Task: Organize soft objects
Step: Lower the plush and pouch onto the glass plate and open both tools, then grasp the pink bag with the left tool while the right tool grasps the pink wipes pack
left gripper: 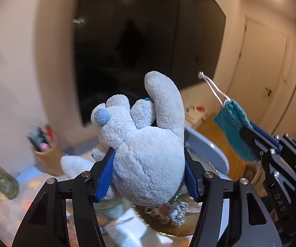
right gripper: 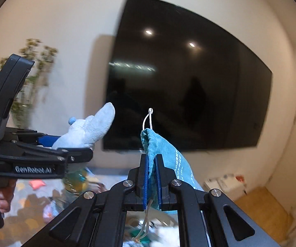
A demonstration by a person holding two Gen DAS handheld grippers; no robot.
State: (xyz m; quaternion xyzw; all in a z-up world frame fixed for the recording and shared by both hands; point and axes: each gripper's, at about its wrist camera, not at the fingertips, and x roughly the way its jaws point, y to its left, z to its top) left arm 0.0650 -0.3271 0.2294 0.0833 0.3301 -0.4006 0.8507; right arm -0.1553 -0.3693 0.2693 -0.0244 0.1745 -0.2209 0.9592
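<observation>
The left gripper [left gripper: 148, 160] stands half open, its blue pads squeezing a fuzzy pale-blue plush toy [left gripper: 146, 144]. The right gripper [right gripper: 152, 177] is pinched tight on a teal suede-like drawstring pouch [right gripper: 164, 156], its white cord [right gripper: 148, 119] looping above the jaws.

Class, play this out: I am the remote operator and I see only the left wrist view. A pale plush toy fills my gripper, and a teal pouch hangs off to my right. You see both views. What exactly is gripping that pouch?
Observer: The right gripper holds the teal pouch; its blue pads are pinched shut on the fabric.
Operator: Does anything hang below those jaws?
Observer: Yes, a drawstring trails down beneath them, and a white loop stands above the pouch mouth.
Operator: Who holds my gripper?
Observer: A hand grips the handle of the left gripper, which clamps the plush toy.
Operator: What is behind it?
Observer: A leafy plant against the wall.
</observation>
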